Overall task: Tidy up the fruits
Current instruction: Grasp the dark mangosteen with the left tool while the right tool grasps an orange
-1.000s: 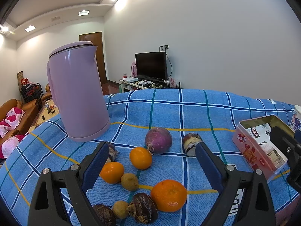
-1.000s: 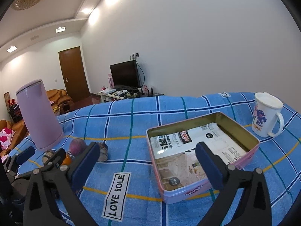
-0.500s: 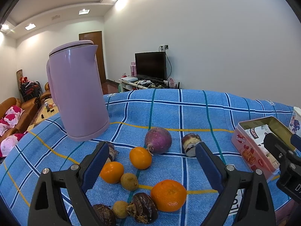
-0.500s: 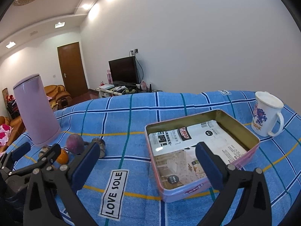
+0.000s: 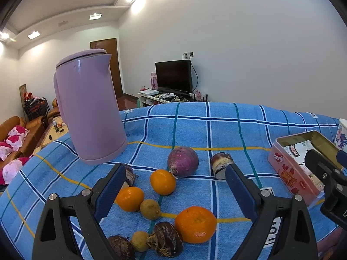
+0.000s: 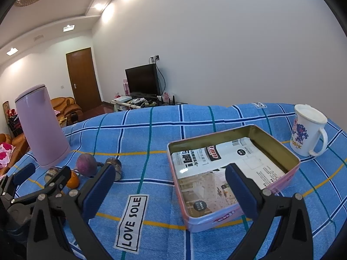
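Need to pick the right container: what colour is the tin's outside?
Pink, with red print; gold-toned inside. The tin shows its printed side best in the left wrist view.

blue plaid cloth [image 5: 216, 130], lilac kettle [image 5: 89, 110], orange tangerines [image 5: 195, 224], pink tin [image 6: 216, 218]

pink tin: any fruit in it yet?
No fruit. The lidless pink tin holds only printed paper; oranges lie on the cloth.

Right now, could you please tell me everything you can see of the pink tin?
The pink tin is a shallow rectangular box with rounded corners, lidless, upright on the blue checked cloth. It looks like metal: gold-toned inside, pink outside with "Genji" lettering. Printed paper lies flat in it; no fruit. Nothing grips it; a white mug stands apart behind it.
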Tool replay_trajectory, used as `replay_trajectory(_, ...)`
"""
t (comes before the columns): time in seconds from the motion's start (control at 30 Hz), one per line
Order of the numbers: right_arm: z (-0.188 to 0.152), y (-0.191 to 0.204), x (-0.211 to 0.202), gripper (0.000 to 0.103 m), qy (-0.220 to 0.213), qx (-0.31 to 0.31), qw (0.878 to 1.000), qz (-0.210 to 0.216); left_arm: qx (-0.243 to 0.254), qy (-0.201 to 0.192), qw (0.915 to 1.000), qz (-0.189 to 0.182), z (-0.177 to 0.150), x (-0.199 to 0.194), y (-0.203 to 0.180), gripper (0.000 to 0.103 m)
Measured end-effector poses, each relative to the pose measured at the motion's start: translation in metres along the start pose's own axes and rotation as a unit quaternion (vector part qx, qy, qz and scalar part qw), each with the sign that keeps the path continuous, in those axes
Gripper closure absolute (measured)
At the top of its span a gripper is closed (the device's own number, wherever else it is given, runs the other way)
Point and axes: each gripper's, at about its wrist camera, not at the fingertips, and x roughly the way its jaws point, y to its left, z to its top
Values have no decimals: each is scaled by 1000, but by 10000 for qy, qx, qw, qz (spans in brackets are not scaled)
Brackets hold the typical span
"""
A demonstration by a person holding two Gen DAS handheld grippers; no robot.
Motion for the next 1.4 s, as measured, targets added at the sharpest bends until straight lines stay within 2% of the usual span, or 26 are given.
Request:
replay_trajectory(0.13,-1,3,-2,0,-17,-33,10000,74,26,-17,10000,61,0,-3,6,9)
replay_trajectory(0.3,-3,13,-4,0,-27,-203,9996,190,31,334,9994,72,-3,-8,27,9)
replay_trajectory(0.57,-9,35,-1,1,294,-519,9948,822,289,777,9962,278,-23,-18,93,9)
replay_trajectory(0.63,-12,45,2,12,455,-678,9904,1116,285,878,9954,256,-29,-21,111,9)
replay_trajectory(0.77,-21,77,10,18,912,-982,9734,1858,361,1184,9923,94,-43,-20,126,9)
replay_trajectory(0.87,-30,109,19,26,1252,-1522,9628,1848,521,1310,9900,-55,-52,-22,126,9)
replay_trajectory(0.93,-37,125,27,39,1477,-1814,9569,1723,638,1352,9887,-98,-56,-24,125,9)
replay_trajectory(0.97,-40,129,30,39,1590,-1909,9546,1642,659,1358,9884,-164,-57,-26,125,9)
replay_trajectory(1.07,-41,128,37,39,1830,-1759,9500,1819,661,1407,9866,-491,-56,-30,122,9)
replay_trajectory(1.3,-37,123,70,39,2503,-1182,9313,2367,505,1646,9806,-935,-53,-19,107,9)
replay_trajectory(1.37,-41,127,72,37,2523,-1214,9302,2374,567,1615,9808,-928,-53,-16,103,9)
replay_trajectory(1.4,-43,129,72,40,2511,-1297,9305,2329,591,1595,9818,-851,-52,-14,103,9)
